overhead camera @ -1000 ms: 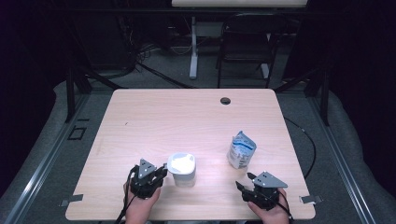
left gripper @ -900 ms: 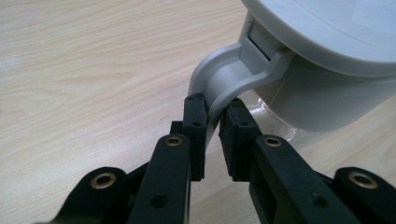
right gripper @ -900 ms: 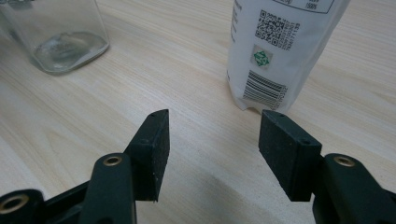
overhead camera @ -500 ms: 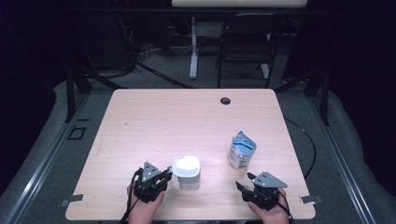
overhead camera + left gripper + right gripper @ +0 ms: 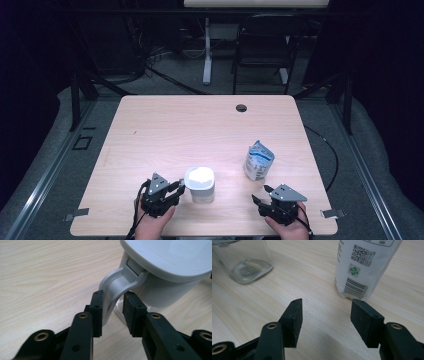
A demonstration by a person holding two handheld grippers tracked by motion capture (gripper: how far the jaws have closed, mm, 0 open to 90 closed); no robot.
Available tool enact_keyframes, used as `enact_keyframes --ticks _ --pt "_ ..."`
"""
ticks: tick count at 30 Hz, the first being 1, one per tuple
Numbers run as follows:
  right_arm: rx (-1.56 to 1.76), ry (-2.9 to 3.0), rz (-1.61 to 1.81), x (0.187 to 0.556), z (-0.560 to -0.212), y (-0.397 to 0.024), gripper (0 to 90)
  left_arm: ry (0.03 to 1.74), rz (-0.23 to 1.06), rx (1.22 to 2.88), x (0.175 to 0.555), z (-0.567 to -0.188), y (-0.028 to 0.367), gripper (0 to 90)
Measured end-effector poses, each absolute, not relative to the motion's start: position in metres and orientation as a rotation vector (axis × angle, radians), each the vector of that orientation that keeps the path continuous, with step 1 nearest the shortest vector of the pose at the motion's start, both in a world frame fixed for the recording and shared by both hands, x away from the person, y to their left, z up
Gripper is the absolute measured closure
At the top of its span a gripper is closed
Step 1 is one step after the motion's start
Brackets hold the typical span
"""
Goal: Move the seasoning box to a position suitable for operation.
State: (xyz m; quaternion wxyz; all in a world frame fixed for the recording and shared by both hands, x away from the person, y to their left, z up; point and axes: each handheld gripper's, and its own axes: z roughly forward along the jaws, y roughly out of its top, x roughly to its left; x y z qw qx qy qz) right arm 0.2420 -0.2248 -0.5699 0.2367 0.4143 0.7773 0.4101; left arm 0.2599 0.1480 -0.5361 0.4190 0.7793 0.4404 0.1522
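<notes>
Dark room, pale wood table, nothing fancy. Jug sits near my edge of it, a clear glass body with a grey lid and a grey handle sticking out at its 9 o'clock, toward my left gripper. Those jaws have just been opening, and the handle is between them with a gap at the right pad, so I'd say I'm letting go, not grabbing. Best way to do that: open fully before backing off, then pull straight away from the handle so nothing snags and tips the jug. Left hand lies low and level behind it. Bag stands upright at the jug's 2 o'clock, well apart. My right gripper rests at the bag's 6 o'clock, jaws wide and empty, aimed at it.
</notes>
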Motion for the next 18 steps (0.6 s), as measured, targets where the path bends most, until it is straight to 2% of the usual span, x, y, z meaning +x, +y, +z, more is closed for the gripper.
enact_keyframes --ticks 5,18 --pt "1.13 2.134 1.128 0.242 -0.57 -0.225 43.4 1.103 0.342 1.948 0.259 -0.532 0.151 65.4" --pt "1.074 2.156 1.15 0.241 -0.564 -0.221 46.8 1.051 0.335 1.932 0.262 -0.507 0.164 60.0"
